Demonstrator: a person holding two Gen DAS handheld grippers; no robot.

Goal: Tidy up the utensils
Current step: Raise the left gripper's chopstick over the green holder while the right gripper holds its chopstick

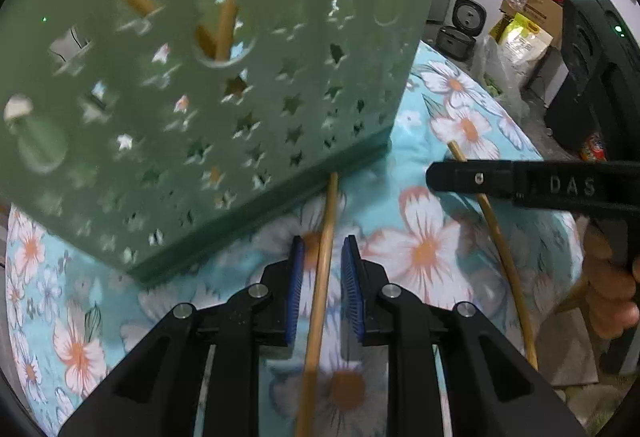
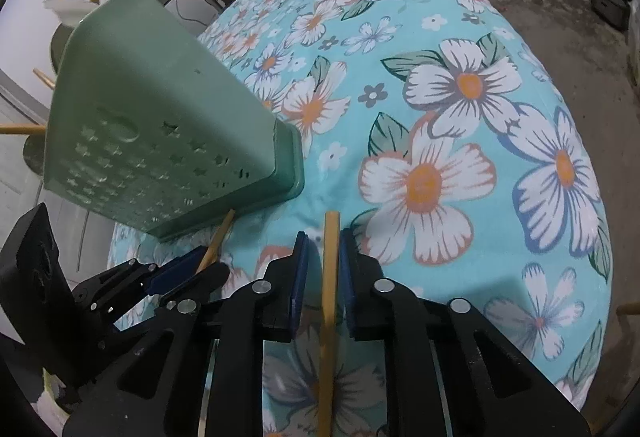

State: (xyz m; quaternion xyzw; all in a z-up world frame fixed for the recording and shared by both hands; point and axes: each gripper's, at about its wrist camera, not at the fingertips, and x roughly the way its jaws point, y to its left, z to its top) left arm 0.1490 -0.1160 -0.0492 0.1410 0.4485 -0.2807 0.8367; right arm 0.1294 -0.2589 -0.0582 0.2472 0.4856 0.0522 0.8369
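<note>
**Two chopsticks in the jaws beside the green utensil basket**

Left chopstick (image 1: pixel 322 277): a slim wooden stick, long axis running from the bottom of the left wrist view straight up between the jaws, far tip pointing at the base of the green basket (image 1: pixel 208 77) and reaching its lower edge. In the right wrist view the same tip sits just at the basket's foot.

Left gripper (image 1: pixel 323 257): jaws narrowly parted, blue pads (image 1: pixel 297 277) flanking the stick. A thin gap shows on either side of the wood, so a firm pinch cannot be confirmed; the stick lies between the pads without visible pressure.

Right chopstick (image 2: pixel 330 277): same wood, long axis running up the middle of the right wrist view, blunt end pointing away over the floral tablecloth (image 2: pixel 460 117), clear of the basket. From the left wrist view it appears as a slanted stick passing under the right tool's black finger.

Right gripper (image 2: pixel 324 253): jaws almost closed, pads sitting close against the stick on both sides (the narrower of the two openings); it appears to hold the chopstick.

Basket: perforated with star cut-outs, standing on the cloth, more wooden sticks visible through its holes and above its rim.

A hand (image 1: pixel 612 289) grips the right tool's handle.
</note>
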